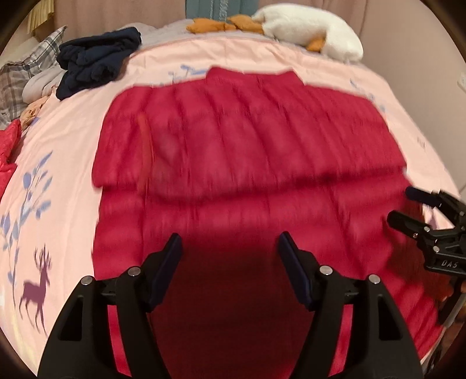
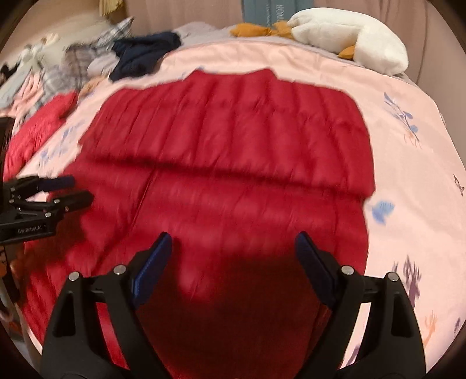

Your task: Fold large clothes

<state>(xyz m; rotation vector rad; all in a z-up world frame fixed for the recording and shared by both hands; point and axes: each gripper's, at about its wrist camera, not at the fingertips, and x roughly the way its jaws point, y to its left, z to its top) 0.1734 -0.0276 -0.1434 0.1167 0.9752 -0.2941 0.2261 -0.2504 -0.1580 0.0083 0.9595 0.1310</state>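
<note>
A red quilted down jacket [image 1: 247, 151] lies flat on the pink bedspread [image 1: 72, 151], with a folded layer lying across its far half. It also shows in the right wrist view [image 2: 227, 145]. My left gripper [image 1: 230, 247] is open and empty above the jacket's near part. My right gripper [image 2: 233, 247] is open and empty above the same near part. The right gripper also shows at the right edge of the left wrist view [image 1: 407, 207], the left gripper at the left edge of the right wrist view [image 2: 78, 189].
A dark navy garment [image 1: 96, 61] and plaid pillows [image 1: 26, 73] lie at the far left. A white plush goose [image 1: 311, 26] lies at the head of the bed. Another red garment [image 2: 38, 125] lies at the left.
</note>
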